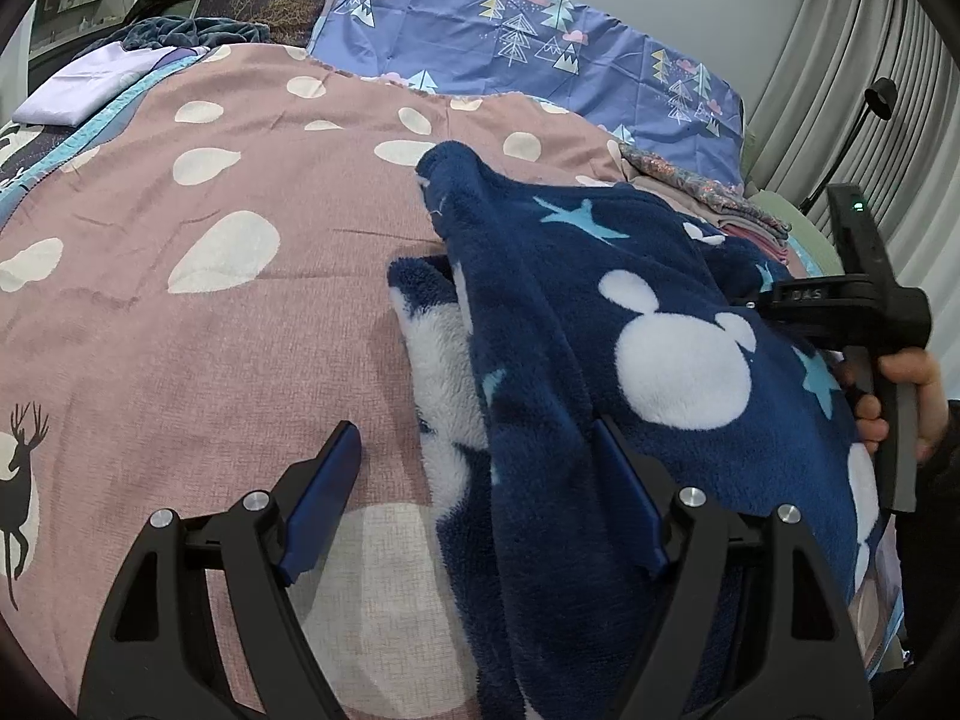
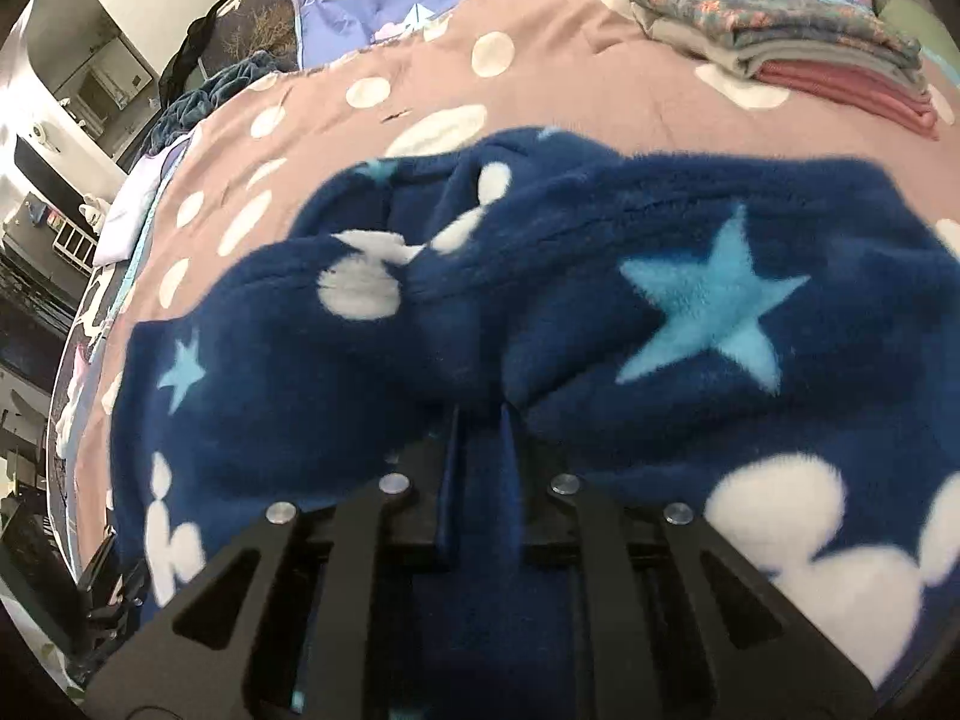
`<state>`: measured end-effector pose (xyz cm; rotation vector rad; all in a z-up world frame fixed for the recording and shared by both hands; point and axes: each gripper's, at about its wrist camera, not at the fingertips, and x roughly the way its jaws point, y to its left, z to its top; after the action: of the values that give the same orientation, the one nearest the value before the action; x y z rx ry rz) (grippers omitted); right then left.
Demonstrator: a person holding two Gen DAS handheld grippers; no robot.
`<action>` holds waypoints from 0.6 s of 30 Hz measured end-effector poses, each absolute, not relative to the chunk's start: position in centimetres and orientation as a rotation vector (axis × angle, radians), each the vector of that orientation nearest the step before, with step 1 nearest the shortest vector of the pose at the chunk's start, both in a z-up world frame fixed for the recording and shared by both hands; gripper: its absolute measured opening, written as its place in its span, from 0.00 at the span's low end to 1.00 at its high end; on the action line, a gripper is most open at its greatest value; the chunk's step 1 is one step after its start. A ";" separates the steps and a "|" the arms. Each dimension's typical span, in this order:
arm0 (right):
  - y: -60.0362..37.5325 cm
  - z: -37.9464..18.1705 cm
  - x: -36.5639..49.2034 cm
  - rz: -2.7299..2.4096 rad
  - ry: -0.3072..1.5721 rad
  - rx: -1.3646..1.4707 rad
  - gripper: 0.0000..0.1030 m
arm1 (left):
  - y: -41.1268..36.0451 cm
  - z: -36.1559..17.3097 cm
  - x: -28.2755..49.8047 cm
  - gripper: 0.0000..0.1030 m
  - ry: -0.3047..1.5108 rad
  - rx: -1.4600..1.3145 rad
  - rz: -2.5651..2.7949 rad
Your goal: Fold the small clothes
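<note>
at the far left of the left wrist view a folded lilac cloth (image 1: 57, 97) lies at the edge of the bed, whose pink cover (image 1: 180, 324) is printed with white drops and a black deer. beyond it, toward the wall, a blue sheet with trees and clouds (image 1: 516, 54) covers the far part of the bed. low in that view the left gripper (image 1: 480, 492) has its fingers wide apart: one blue pad (image 1: 324, 492) is over bare pink cover, the other sits against the edge of the navy fleece garment (image 1: 660, 372), and nothing is pressed between them. the garment, dark blue with white mouse-head shapes and pale blue stars, lies bunched on the cover right of the middle, with a white-patched layer showing underneath along its left edge. further right, behind the fleece, a stack of folded clothes (image 1: 738, 210) rests on the bed. at the right edge a hand (image 1: 900, 402) grips the handle of the right gripper (image 2: 480, 414). in the right wrist view that gripper's fingers are drawn close together with a fold of the fleece pinched between them, the cloth rising in ridges ahead of the tips. the picture is blurred there. the folded stack sits at the upper right, well apart from the fleece.
</note>
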<state>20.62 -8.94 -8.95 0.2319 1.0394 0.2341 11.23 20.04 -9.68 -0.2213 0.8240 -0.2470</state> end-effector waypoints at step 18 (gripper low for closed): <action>10.3 -6.8 -10.4 0.741 0.486 -0.720 0.38 | 23.7 -10.1 12.5 0.76 0.826 -0.432 -0.391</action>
<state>-10.40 10.27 -6.78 -0.7199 0.4857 0.7411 12.50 23.75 -10.14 -0.4323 0.8260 -0.3905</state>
